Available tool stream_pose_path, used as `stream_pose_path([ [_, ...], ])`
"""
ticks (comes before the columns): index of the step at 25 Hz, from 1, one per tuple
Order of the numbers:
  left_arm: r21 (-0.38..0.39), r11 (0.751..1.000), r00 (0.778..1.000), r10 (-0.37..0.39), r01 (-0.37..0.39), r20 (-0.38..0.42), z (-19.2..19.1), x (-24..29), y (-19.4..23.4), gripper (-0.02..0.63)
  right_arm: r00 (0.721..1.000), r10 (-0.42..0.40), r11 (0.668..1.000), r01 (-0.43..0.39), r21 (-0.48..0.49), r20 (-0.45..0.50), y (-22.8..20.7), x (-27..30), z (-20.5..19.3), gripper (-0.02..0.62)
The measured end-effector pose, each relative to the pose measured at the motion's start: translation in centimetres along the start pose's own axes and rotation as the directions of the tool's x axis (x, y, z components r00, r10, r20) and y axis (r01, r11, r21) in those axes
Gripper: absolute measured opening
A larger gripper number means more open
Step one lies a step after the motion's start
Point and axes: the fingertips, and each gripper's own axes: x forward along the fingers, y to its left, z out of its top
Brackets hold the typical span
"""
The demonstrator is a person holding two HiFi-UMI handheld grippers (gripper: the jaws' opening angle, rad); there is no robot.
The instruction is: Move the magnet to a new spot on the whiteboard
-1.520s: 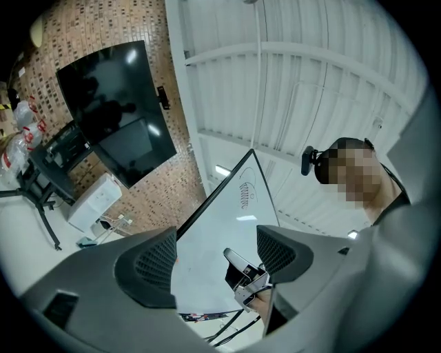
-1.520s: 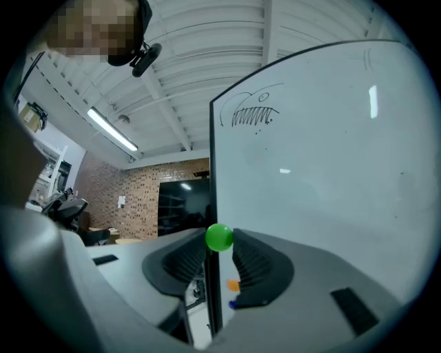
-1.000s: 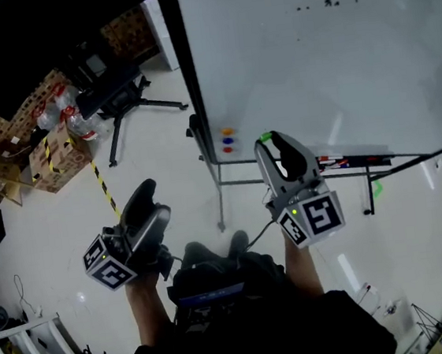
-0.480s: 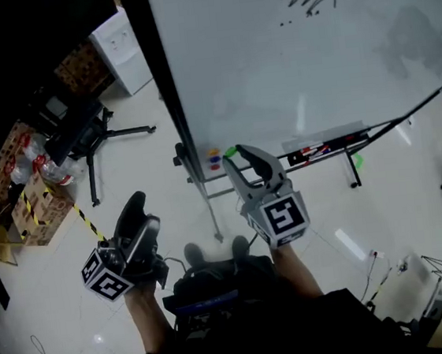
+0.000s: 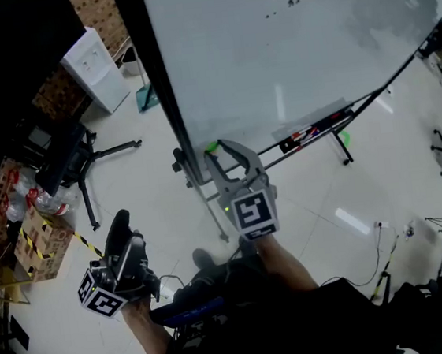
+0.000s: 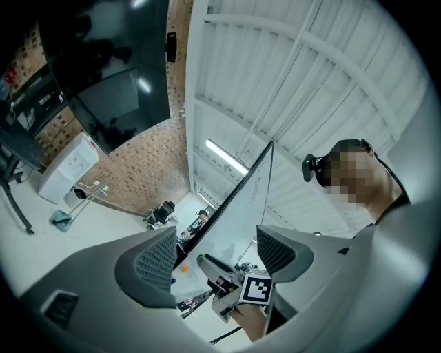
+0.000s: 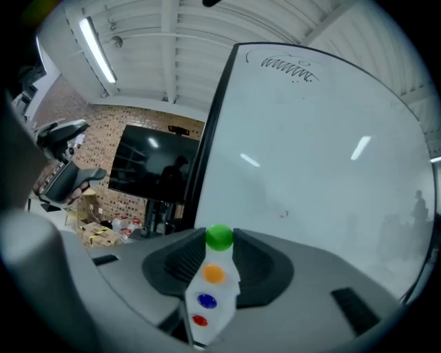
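In the head view the right tool (image 5: 220,152) pinches the green magnet (image 5: 212,146) by the whiteboard's (image 5: 286,54) near left corner; in the left gripper view the left tool (image 6: 215,251) stands spread and empty; in the right gripper view the magnet (image 7: 220,237) should clear the orange magnet (image 7: 214,274), then seat flat.

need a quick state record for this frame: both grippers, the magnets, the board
right gripper: shut on green magnet, held at the tips of its fingers
left gripper: open, nothing between its fingers, low at the person's side
other magnets: orange magnet, blue magnet, red magnet, in a line on the whiteboard near its lower left corner
green magnet vs board: close to the board, just above the orange one; contact cannot be told
board marks: scribble near the top
tray: markers lying in it
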Motion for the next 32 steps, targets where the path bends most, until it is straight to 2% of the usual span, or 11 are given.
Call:
stream_pose_path([
  [11, 0.006, 1.0, 1.0, 0.004, -0.004, -0.012, 1.1, -1.8, 0.5, 0.356, 0.994, -0.103, 0.995, 0.102, 0.021, 0.023, -0.5, 1.0, 0.1, 0.143],
  [32, -0.005, 1.0, 0.999, -0.026, 0.026, -0.036, 0.5, -1.1, 0.4, 0.356, 0.997, -0.07, 0.996, 0.068, 0.061, 0.016, -0.2, 1.1, -0.2, 0.147],
])
